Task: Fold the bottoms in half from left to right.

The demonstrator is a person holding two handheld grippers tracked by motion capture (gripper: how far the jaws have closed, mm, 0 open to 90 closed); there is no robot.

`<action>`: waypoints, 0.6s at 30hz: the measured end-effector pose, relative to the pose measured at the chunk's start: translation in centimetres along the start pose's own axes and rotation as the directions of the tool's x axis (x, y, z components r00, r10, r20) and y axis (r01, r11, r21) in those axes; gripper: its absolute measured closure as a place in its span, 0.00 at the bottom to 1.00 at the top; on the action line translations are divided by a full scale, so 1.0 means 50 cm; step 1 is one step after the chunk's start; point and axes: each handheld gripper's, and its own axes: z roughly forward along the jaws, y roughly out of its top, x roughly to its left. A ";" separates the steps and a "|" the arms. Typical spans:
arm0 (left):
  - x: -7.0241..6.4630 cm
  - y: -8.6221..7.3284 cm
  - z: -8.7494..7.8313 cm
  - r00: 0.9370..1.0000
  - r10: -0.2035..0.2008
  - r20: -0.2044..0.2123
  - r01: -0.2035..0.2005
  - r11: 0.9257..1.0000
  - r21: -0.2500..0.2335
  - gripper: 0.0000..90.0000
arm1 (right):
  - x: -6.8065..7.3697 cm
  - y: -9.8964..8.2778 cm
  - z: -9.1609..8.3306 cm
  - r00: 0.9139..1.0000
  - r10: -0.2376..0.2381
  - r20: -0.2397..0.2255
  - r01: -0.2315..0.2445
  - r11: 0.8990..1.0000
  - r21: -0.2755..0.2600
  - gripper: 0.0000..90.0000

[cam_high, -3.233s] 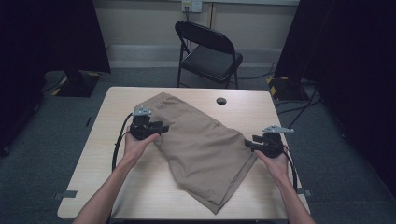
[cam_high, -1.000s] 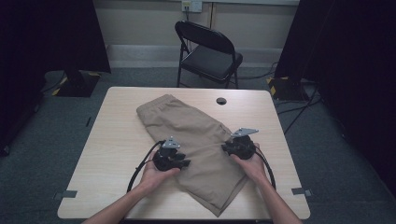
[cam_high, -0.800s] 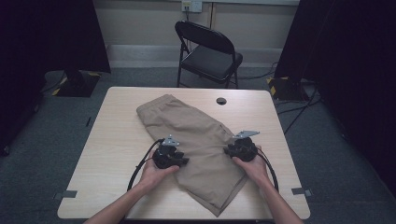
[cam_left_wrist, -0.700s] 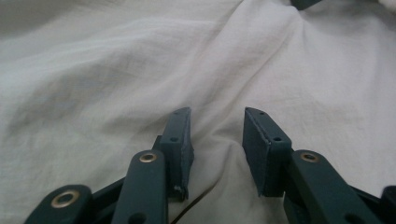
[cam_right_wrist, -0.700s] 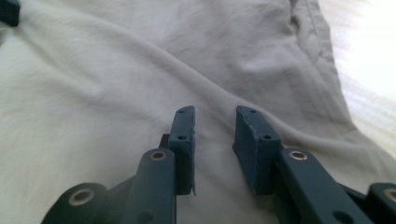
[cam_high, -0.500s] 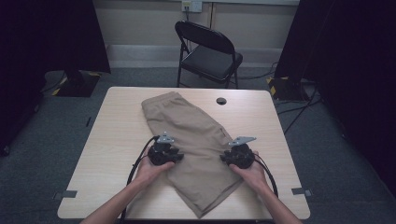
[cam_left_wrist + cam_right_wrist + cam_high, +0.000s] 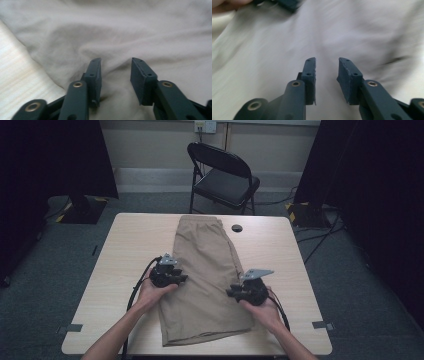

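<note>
Tan shorts [image 7: 205,270] lie flat and straight down the middle of the table [image 7: 125,250], waistband at the far end, hem near the front edge. My left gripper [image 7: 183,279] rests on their left edge, pointing right. In the left gripper view its jaws [image 7: 116,60] have just been closing; they stand apart with a soft ridge of the cloth [image 7: 117,32] between them. My right gripper [image 7: 231,293] sits on the shorts' right side, pointing left. In the right gripper view its jaws [image 7: 327,58] have just been opening, apart over smooth cloth [image 7: 362,30], with the left gripper [image 7: 287,3] blurred beyond.
A black folding chair [image 7: 225,170] stands behind the table's far edge. A small black round cap [image 7: 237,228] sits in the tabletop just right of the waistband. Dark curtains hang on both sides, and cables lie on the floor at the right.
The shorts have swung from a diagonal lie to straight along the table. My left gripper has moved left and slightly away. My right gripper has moved left and nearer the front edge.
</note>
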 end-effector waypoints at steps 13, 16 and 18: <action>-0.043 -0.055 -0.039 0.998 0.058 0.024 -0.060 0.994 0.097 0.68 | -0.091 0.045 0.095 0.988 0.052 0.144 -0.055 0.998 0.017 0.90; -0.031 -0.050 -0.036 0.998 0.057 0.000 -0.056 0.994 0.095 0.69 | -0.094 0.037 0.087 0.986 0.052 0.161 -0.054 0.999 0.007 1.00; -0.025 -0.049 -0.036 0.999 0.053 0.001 -0.053 0.994 0.094 0.69 | -0.102 0.036 0.079 0.979 0.048 0.199 -0.051 0.999 0.010 1.00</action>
